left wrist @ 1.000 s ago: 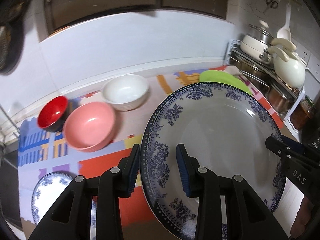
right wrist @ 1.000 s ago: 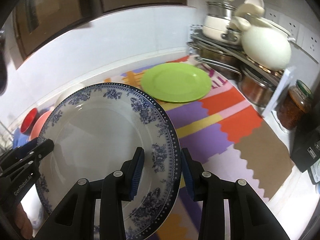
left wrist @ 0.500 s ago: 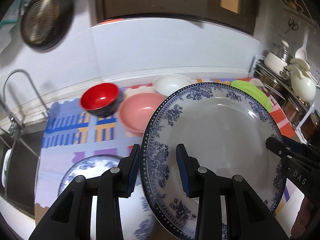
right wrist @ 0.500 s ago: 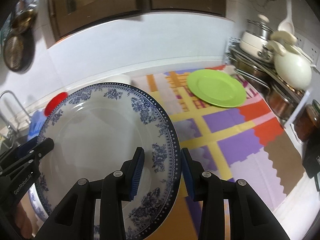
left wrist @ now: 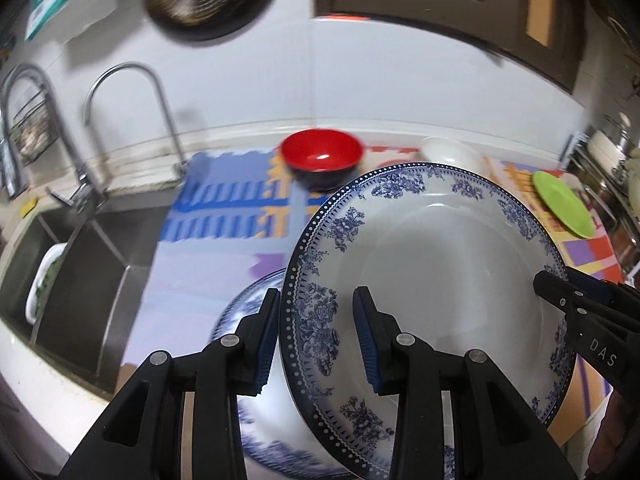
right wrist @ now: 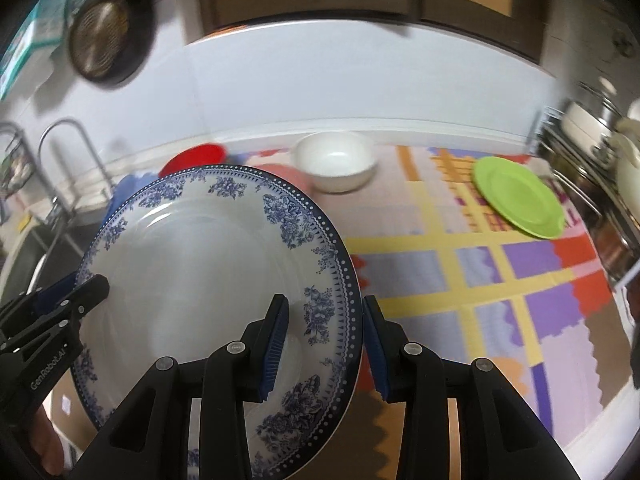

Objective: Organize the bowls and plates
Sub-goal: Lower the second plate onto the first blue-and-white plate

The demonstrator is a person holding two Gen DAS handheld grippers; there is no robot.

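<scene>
Two tongs, left (left wrist: pixel 316 336) and right (right wrist: pixel 324 344), grasp one blue plate (left wrist: pixel 432 280) above another (left wrist: pixel 248 312); beyond it, two bowls, red (left wrist: pixel 322 156) and white (right wrist: pixel 336 160).

Only two bits of lettering can be read. In the left wrist view, at the right edge of the frame, the black finger of the right gripper (left wrist: pixel 584 312) reaching in over the blue-patterned plate (left wrist: pixel 440 264) carries the white capitals "DAS", cut off by the picture's edge. In the right wrist view, at the lower left of the frame, the black body of the left gripper (right wrist: pixel 52 308) bears "GenRobot.AI" in white, running slantwise along its side. A teal-edged box or packet at the upper left of both views shows print too blurred to make out
</scene>
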